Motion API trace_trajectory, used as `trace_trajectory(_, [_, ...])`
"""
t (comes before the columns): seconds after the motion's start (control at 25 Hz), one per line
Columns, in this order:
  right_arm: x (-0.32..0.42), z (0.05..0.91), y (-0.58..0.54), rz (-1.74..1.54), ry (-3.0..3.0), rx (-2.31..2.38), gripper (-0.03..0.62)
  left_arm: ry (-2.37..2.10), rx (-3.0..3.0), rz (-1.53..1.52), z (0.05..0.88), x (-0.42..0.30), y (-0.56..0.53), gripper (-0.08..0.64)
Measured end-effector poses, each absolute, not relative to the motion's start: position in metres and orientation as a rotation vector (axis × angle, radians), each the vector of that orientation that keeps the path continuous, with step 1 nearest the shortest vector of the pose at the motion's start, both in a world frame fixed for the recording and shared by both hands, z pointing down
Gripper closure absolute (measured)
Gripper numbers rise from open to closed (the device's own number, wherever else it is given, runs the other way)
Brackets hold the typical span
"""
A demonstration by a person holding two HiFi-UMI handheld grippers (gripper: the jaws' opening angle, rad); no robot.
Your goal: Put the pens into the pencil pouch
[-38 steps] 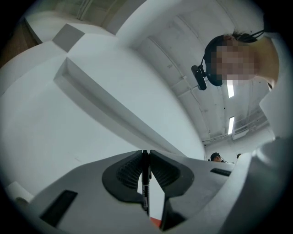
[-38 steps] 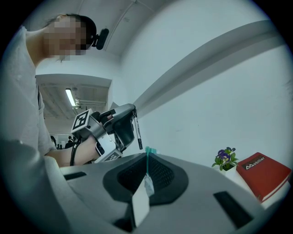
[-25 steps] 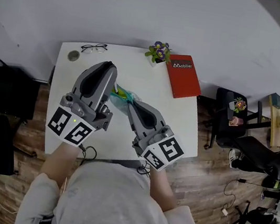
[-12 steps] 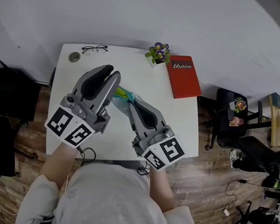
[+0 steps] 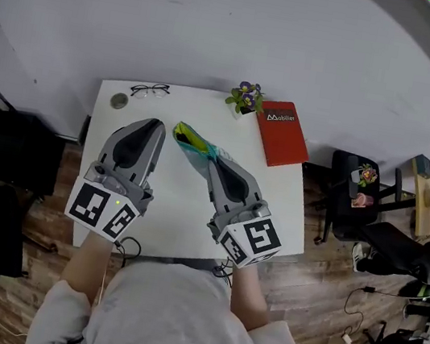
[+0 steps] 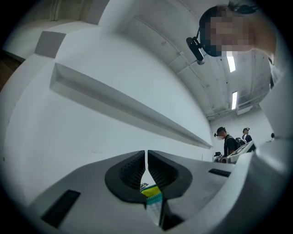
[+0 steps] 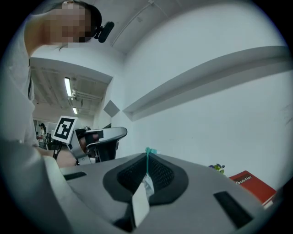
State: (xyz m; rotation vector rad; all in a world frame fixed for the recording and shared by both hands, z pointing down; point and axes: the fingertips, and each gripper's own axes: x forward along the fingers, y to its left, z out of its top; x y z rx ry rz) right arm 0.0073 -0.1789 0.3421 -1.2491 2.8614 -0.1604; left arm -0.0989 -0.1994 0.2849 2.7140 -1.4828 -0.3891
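A teal, green and yellow pencil pouch [image 5: 195, 144] hangs over the middle of the white table [image 5: 175, 222]. My right gripper [image 5: 215, 161] is shut on its near end. In the right gripper view a white mesh flap and teal strip of the pouch [image 7: 141, 196] are pinched between the jaws of the right gripper [image 7: 147, 155]. My left gripper [image 5: 155, 124] stands just left of the pouch's yellow end, jaws shut to a thin slit. A bit of the pouch [image 6: 152, 193] shows low between the left gripper's [image 6: 145, 157] jaws. No pen shows.
Glasses [image 5: 149, 89] and a small round object [image 5: 119, 100] lie at the table's far left. A small potted plant [image 5: 245, 97] and a red book [image 5: 284, 132] sit at the far right. A black chair [image 5: 351, 190] stands right of the table.
My left gripper has drawn back to the left, off the pouch it overlapped before. The right gripper has lifted the pouch slightly toward the far side.
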Motion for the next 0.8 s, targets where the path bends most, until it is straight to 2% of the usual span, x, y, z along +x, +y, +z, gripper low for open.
trace_trajectory(0.8, [0.048, 0.304, -0.194, 0.048, 2.695, -1.583, 0.557, -1.742, 2.598, -0.252, 0.304, -0.145, -0.194, 0.523])
